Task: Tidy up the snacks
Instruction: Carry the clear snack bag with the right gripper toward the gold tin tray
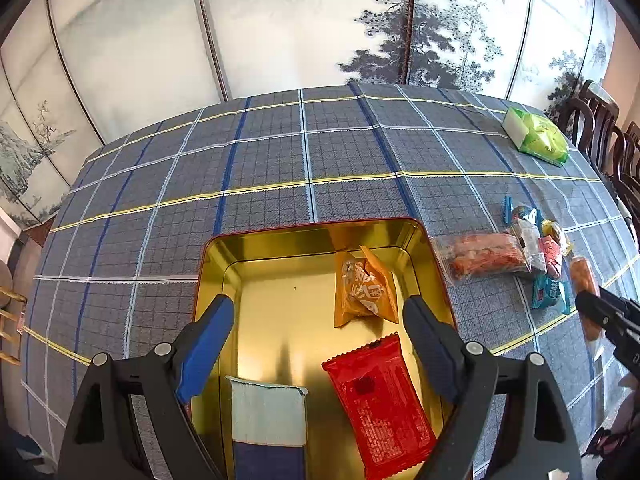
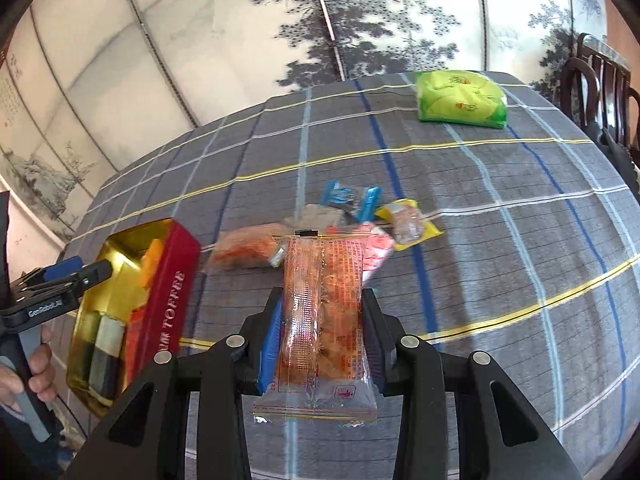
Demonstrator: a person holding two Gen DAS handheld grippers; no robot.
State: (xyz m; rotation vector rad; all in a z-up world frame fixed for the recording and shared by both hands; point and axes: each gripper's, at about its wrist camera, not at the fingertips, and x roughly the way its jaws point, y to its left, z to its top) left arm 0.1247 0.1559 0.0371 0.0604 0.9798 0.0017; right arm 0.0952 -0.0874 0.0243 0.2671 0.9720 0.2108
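Over the counter (image 2: 500,184), the right hand-held gripper (image 2: 320,332) is clamped on a clear orange snack pack (image 2: 324,320). The pack is up in the air, and its long side points away from the camera, toward the pile of snacks (image 2: 360,220). Three snacks already lie in the gold tin (image 1: 224,264): an orange pack (image 1: 364,288), a red pack (image 1: 380,404) and a pale blue pack (image 1: 268,412). The left hand-held gripper (image 1: 320,344) hangs over the tin, fingers apart and empty. Several snacks are left outside, so I think the job is about half done.
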